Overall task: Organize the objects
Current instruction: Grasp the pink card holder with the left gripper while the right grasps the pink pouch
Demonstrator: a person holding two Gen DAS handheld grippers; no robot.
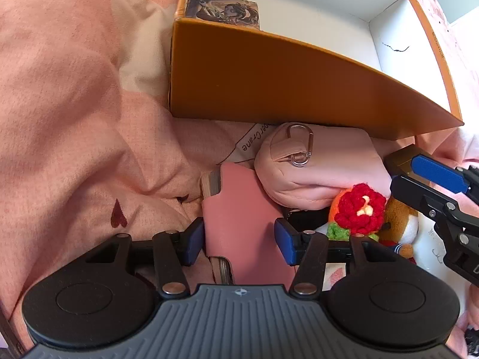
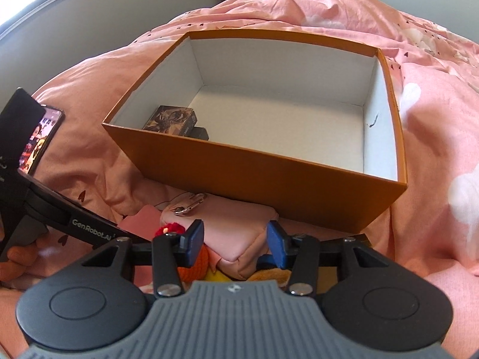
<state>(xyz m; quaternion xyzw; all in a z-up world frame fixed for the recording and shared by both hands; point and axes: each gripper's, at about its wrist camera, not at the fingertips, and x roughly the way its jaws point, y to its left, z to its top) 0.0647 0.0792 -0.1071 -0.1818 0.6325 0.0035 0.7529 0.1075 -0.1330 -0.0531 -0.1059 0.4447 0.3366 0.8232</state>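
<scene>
Lying on the rumpled pink bed cover, at the left of the small pile, is a flat pink leather-like case, and the left gripper stands over it with its blue pads apart on either side, one just beside each edge, not pressing yet. To the right of the case sits a soft padded pink pouch with a metal clip, and beside it a plush toy with a red knitted flower. Further right, the right gripper is placed around a corner of the pouch; its pads look near the fabric, but whether they press I cannot tell. Behind the pile stands the open orange cardboard box with a white inside, holding only a small dark printed box in its left corner. The step in hand seems to be picking up. Next, I judge, the left pads must close on the case, lift it over the near wall and set it down inside.
</scene>
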